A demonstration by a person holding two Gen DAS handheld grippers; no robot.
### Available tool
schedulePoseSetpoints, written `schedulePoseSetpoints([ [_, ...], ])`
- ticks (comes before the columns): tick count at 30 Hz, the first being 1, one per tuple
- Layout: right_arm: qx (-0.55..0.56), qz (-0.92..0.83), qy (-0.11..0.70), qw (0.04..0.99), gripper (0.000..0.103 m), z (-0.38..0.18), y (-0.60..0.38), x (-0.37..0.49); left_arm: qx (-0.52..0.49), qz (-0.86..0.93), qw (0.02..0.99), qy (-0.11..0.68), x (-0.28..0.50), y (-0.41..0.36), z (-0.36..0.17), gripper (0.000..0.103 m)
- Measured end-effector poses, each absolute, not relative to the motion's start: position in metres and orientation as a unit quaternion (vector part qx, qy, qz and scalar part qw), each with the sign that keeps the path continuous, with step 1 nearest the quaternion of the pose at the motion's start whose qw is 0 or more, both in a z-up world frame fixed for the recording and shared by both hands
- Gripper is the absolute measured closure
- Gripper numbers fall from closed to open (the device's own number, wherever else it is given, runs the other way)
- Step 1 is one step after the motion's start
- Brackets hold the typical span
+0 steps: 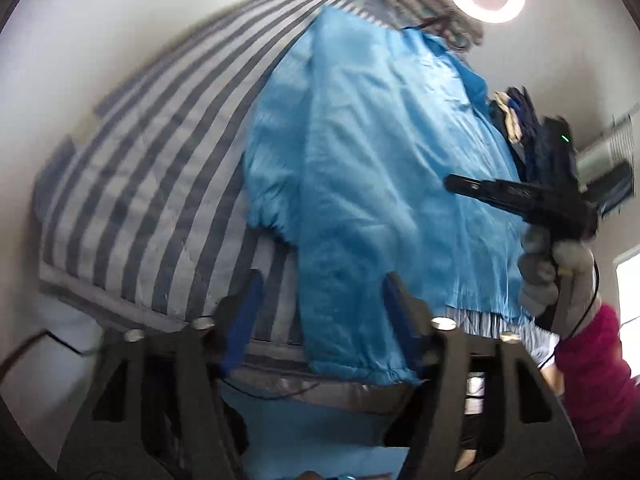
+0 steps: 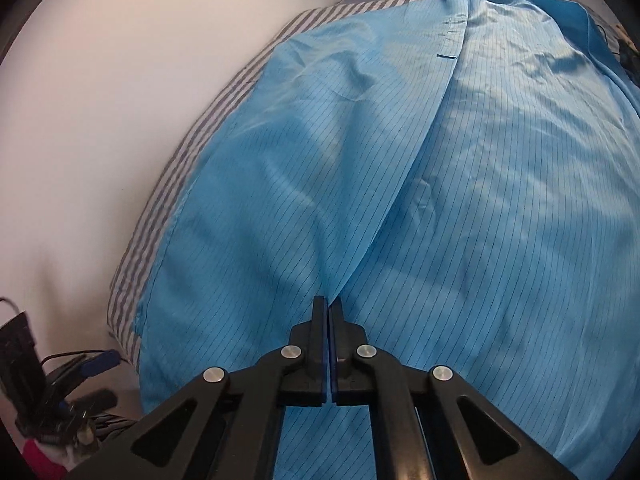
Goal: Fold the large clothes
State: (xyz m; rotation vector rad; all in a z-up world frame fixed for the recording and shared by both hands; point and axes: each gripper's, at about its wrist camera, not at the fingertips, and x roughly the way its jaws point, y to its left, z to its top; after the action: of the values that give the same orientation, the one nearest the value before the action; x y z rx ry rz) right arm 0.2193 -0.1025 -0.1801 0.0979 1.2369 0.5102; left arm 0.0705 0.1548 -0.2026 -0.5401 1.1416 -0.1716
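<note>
on striped bed (image 2: 168, 184), blue coat (image 2: 460, 200) lengthwise, collar away from right gripper (image 2: 327, 305)

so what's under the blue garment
A grey-and-white striped bed cover shows beyond the blue garment, which lies spread on it. The part directly beneath is covered, so anything else there cannot be seen.

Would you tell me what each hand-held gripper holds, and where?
Right hand-held gripper pinches the blue garment at its front edge; left hand-held gripper holds nothing.

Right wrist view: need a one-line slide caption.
Right claw shut on the front edge of a blue pinstriped coat spread over a striped bedsheet.
</note>
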Motion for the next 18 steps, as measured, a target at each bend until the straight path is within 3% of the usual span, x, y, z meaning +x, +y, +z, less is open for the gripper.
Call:
schedulePoseSetpoints([
  [4,0.050,0.234,0.574,0.783,0.103,-0.182,-0.099,0.223,-0.280,-0.092,0.782,0.549,0.084,0.154,-0.222,0.054],
  [5,0.049,0.234,0.574,0.783,0.103,-0.182,-0.099,0.223,-0.282,-0.094,0.781,0.550,0.086,0.151,-0.224,0.064],
  [6,0.047,0.233,0.574,0.783,0.103,-0.182,-0.098,0.223,-0.282,-0.095,0.780,0.550,0.087,0.146,-0.225,0.088],
  [7,0.046,0.232,0.574,0.784,0.103,-0.182,-0.097,0.224,-0.277,-0.088,0.781,0.553,0.090,0.143,-0.227,0.100],
  [18,0.047,0.247,0.568,0.784,0.103,-0.183,-0.069,0.233,-0.242,-0.037,0.833,0.496,0.081,0.154,-0.187,0.103],
])
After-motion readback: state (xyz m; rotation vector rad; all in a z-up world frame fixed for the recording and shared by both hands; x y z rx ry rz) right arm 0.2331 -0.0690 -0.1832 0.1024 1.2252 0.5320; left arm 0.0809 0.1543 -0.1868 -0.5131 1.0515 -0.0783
